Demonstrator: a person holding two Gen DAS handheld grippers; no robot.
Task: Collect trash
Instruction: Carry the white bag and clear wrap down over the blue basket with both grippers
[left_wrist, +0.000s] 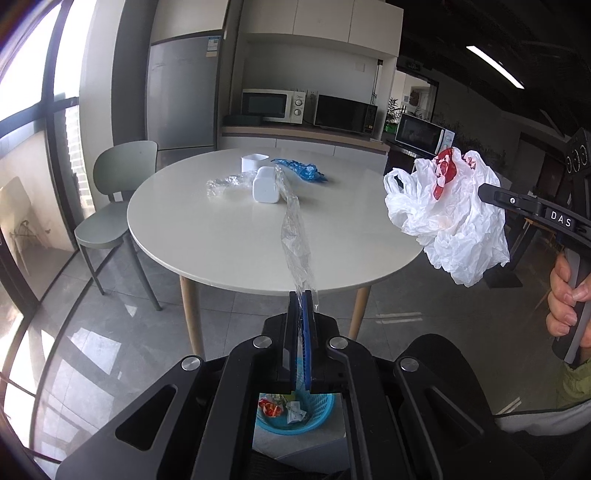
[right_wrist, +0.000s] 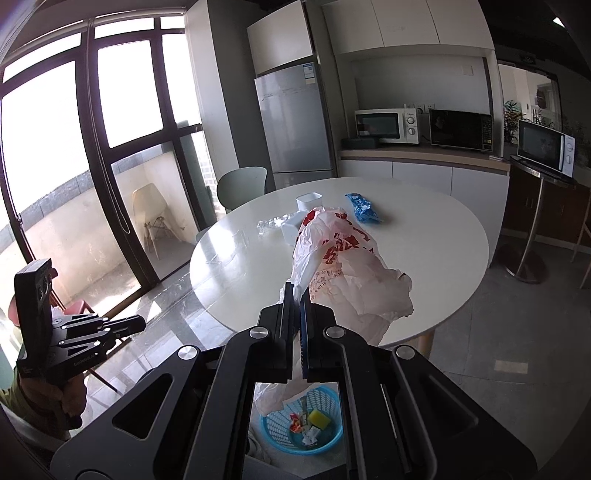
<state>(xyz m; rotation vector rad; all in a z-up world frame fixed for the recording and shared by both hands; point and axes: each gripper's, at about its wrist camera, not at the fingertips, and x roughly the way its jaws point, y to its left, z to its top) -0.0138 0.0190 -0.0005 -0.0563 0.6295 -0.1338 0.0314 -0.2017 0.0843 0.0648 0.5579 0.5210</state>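
While both grippers hang over the floor in front of the round white bench (left_wrist: 192, 236), each has its fingers clamped on a piece of trash. The left gripper (left_wrist: 302, 295) pinches one end of a long clear plastic film (left_wrist: 293, 236), which stretches from the fingers up onto the bench, where its far end lies just beside a white container on its side (left_wrist: 265, 184). The right gripper (right_wrist: 297, 286) is closed on a crumpled white plastic bag with red print (right_wrist: 343, 266), held in the air well clear of the bench; in the left wrist view the same bag (left_wrist: 450, 214) hangs from the right gripper's fingers beside the bench edge. Below both grippers a blue basket (right_wrist: 325, 448) stands on the floor, already holding wrappers and a yellow sponge (right_wrist: 318, 417). On the bench, a white square cup (left_wrist: 254, 161) stands upright behind the tipped container, a crumpled blue wrapper (left_wrist: 301, 170) lies to its right, and another clump of clear plastic (left_wrist: 225, 183) lies to the left. A pale green chair (left_wrist: 114, 206) stands at the bench's far left side.
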